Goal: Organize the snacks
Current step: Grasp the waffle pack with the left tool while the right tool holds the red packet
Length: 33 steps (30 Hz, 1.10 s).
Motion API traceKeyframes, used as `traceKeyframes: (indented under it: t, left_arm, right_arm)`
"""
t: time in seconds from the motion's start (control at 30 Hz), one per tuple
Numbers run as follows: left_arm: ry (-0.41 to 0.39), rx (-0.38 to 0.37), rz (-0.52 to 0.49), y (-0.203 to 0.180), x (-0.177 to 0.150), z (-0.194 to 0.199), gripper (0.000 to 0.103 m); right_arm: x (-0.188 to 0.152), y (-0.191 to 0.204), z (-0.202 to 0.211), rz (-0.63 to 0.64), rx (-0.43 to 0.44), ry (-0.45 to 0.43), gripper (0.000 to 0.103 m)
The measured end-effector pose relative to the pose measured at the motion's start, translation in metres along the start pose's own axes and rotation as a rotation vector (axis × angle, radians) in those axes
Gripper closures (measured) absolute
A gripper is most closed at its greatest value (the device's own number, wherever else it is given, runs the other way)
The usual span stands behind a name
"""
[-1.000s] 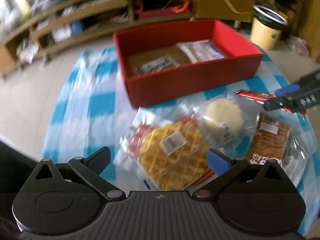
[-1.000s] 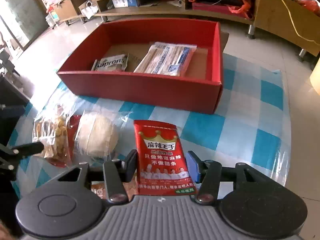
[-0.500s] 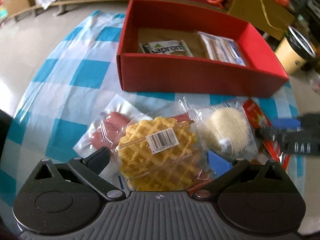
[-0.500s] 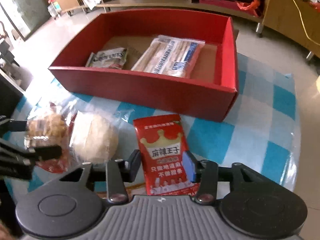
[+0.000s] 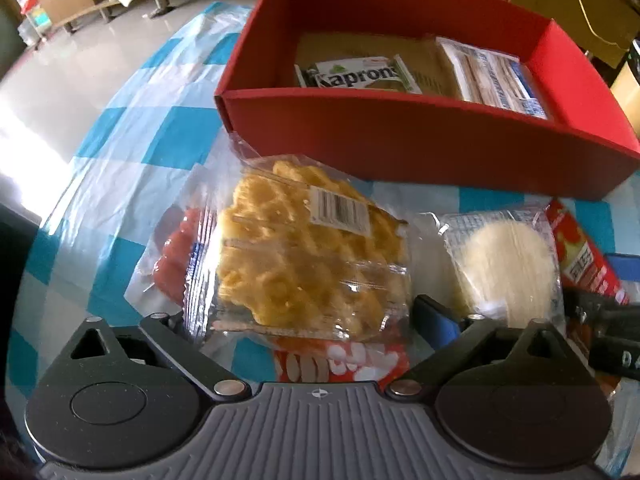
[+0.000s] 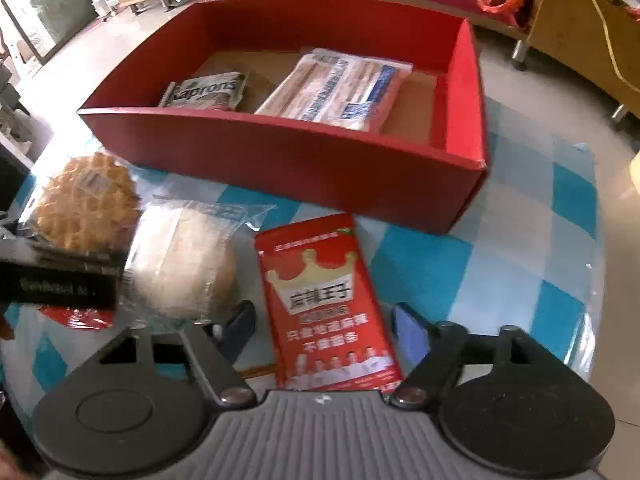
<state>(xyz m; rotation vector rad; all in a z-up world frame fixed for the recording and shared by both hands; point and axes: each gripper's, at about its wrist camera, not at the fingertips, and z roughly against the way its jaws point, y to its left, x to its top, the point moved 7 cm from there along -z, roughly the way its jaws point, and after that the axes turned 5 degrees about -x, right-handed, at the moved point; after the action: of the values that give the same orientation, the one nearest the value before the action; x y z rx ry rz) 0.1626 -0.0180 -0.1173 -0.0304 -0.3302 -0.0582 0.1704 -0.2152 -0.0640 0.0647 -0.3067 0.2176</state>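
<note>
While the left gripper (image 5: pixel 304 316) was narrowed around the clear-wrapped yellow waffle (image 5: pixel 304 256), contact unclear, the right gripper (image 6: pixel 324 332) was widened, unclamped, astride the red foil packet (image 6: pixel 328 304), before the red cardboard box (image 6: pixel 280 160).

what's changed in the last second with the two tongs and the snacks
The left tongs came down around the waffle pack, jaws just closing in. The right tongs have just been opening, red packet between them. The red box and its two packs stayed put.
</note>
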Motion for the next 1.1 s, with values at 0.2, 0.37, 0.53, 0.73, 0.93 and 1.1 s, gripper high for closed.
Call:
traceKeyframes:
  t: [0.2,0.37,0.53,0.73,0.93,1.1]
  left_arm:
    - [-0.004,-0.092,0.014,0.017,-0.005,0.023,0.026]
    - [-0.03,-0.142,0.081,0.038,-0.019,0.037,0.029]
    - [-0.057,-0.186,0.114,0.044,-0.023,0.054,0.05]
    - [-0.08,-0.173,0.1,0.047,-0.028,0.064,0.01]
    - [-0.138,-0.156,0.183,0.067,-0.017,0.068,0.002]
    - [-0.132,-0.127,0.152,0.061,0.017,0.055,0.0]
  right_arm:
    - [-0.003,-0.007,0.006,-0.022,0.019,-0.002,0.051]
    - [-0.005,-0.01,0.01,-0.031,0.029,-0.01,0.054]
    - [-0.002,-0.007,0.019,-0.033,0.046,-0.035,0.06]
    - [-0.008,-0.01,0.019,-0.048,0.066,-0.015,0.068]
    - [-0.005,-0.015,0.017,-0.09,0.083,-0.001,0.06]
    - [-0.001,-0.005,0.013,-0.102,0.106,0.013,0.047]
